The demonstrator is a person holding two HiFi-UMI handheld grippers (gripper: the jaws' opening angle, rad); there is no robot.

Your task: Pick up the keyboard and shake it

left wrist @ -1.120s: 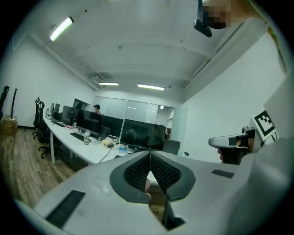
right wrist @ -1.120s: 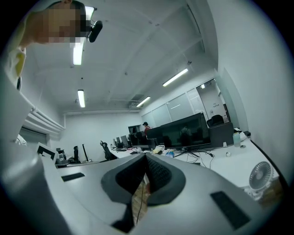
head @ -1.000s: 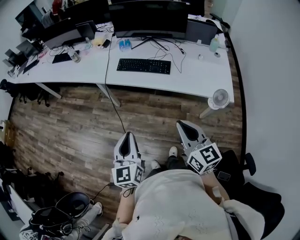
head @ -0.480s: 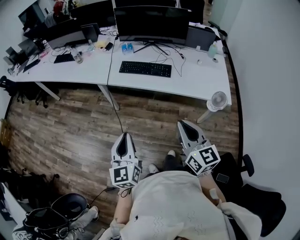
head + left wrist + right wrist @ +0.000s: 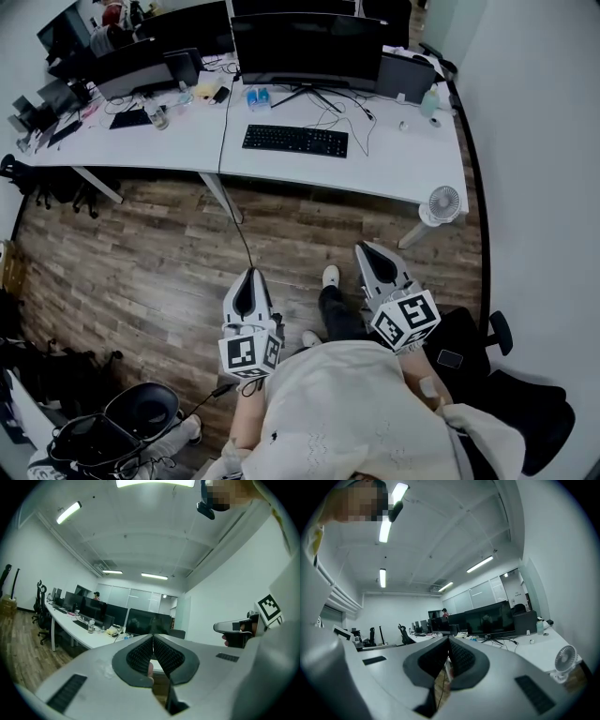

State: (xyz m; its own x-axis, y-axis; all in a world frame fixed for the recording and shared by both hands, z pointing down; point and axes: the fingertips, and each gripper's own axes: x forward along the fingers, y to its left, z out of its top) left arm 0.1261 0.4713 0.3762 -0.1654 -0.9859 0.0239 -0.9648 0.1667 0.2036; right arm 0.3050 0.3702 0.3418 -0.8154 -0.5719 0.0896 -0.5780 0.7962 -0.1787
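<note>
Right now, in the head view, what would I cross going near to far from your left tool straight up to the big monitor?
left tool → wooden floor → white desk → black keyboard → monitor

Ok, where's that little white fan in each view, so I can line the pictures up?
Head view: fan right of centre, just below the white desk's right end.
Left gripper view: not in it.
Right gripper view: fan at lower right, beside the desk edge.
Shared landmark: the wide dark monitor, in all three.
</note>
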